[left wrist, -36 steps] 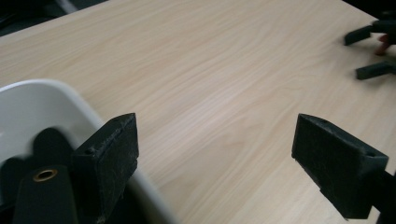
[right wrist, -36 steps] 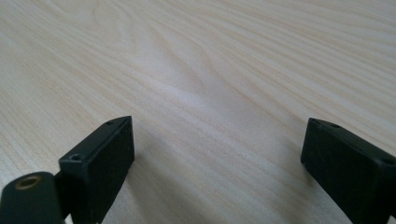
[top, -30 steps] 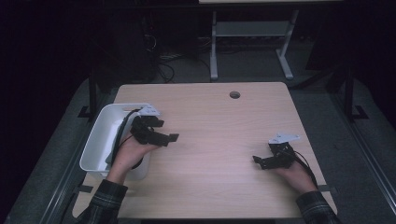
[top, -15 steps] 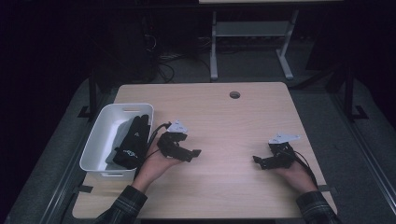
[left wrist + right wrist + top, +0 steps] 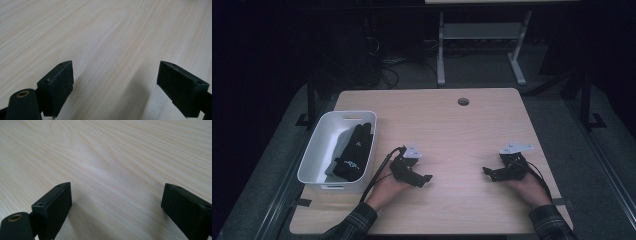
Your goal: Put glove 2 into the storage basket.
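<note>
A black glove lies inside the white bin at the table's left edge. My left gripper rests low on the wooden table, right of the bin and pointing right; it is open with nothing between its jaws. In the left gripper view, my left gripper has bare wood between its wide-spread pads. My right gripper sits near the front right of the table, pointing left, also open and empty. In the right gripper view, my right gripper has its pads far apart over bare wood.
A round cable hole sits near the table's far edge. A white metal table frame stands on the floor beyond the table. Cables trail from both grippers toward the front edge.
My left gripper moved out of the white bin and rightward onto the table, leaving the black glove in the bin. The right gripper stayed still.
</note>
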